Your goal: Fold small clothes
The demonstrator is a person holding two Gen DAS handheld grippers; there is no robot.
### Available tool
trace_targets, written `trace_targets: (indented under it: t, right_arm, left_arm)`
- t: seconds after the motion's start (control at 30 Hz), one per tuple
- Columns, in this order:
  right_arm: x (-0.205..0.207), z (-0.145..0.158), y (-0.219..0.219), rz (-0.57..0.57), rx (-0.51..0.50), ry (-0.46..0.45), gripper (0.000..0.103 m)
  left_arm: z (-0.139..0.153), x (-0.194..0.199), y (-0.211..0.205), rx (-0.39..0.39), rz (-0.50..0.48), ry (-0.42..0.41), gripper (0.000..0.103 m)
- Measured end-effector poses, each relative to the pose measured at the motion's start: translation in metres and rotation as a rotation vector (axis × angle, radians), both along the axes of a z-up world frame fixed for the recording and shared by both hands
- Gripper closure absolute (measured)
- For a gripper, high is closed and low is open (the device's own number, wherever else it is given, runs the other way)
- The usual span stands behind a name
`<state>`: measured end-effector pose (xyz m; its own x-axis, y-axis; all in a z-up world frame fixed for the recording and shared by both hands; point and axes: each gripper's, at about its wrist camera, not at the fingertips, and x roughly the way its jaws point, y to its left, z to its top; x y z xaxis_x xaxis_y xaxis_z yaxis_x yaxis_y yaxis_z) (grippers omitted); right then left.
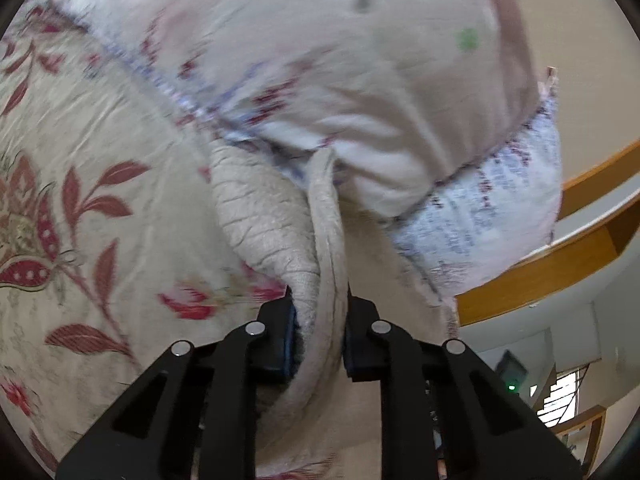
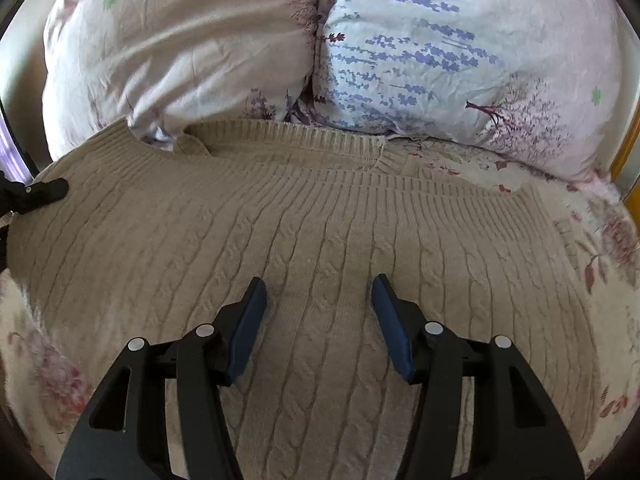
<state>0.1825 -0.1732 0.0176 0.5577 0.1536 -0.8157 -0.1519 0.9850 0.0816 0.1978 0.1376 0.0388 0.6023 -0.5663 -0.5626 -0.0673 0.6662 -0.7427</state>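
- Left wrist: left gripper (image 1: 318,300) clamped on a bunched fold of the beige knit sweater (image 1: 276,220), lifted off the floral bedsheet (image 1: 80,200); pillow (image 1: 320,60) just behind.
- Right wrist: right gripper (image 2: 319,292) approx. half-open, nothing between pads, over sweater (image 2: 320,232) spread flat on bed, hem toward two pillows (image 2: 460,48). Left gripper's tip (image 2: 44,192) at sweater's left edge.

The beige cable-knit sweater (image 2: 320,240) lies flat on the floral bedspread (image 2: 600,248), with two printed pillows (image 2: 460,52) side by side behind it (one touching its ribbed edge), and a black gripper tip on its left edge.
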Motion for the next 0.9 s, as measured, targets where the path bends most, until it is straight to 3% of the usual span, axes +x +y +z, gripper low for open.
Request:
trace_targets:
  t: [0.17, 0.3, 0.53, 0.67, 0.77, 0.83, 0.9]
  right_arm:
    - [-0.007, 0.017, -0.039, -0.013, 0.155, -0.006, 0.032]
    - [-0.021, 0.034, -0.086, -0.057, 0.245, -0.049, 0.03]
    - [-0.046, 0.045, -0.167, -0.193, 0.268, -0.108, 0.03]
    - [-0.055, 0.038, -0.206, -0.263, 0.3, -0.108, 0.03]
    - [-0.058, 0.029, -0.232, -0.322, 0.332, -0.086, 0.03]
    - [-0.058, 0.021, -0.241, -0.341, 0.335, -0.064, 0.03]
    - [-0.061, 0.018, -0.248, -0.343, 0.346, -0.048, 0.03]
  left_arm:
    - [0.031, 0.003, -0.036, -0.056, -0.056, -0.084, 0.087]
    - [0.043, 0.01, -0.078, -0.093, -0.134, -0.125, 0.087]
    - [0.05, 0.025, -0.178, -0.133, -0.285, -0.148, 0.088]
    - [0.039, 0.032, -0.248, -0.135, -0.385, -0.119, 0.088]
    - [0.007, 0.038, -0.303, -0.095, -0.475, -0.01, 0.085]
    - [-0.012, 0.041, -0.319, -0.105, -0.504, 0.061, 0.081]
    - [-0.013, 0.038, -0.32, -0.162, -0.541, 0.047, 0.073]
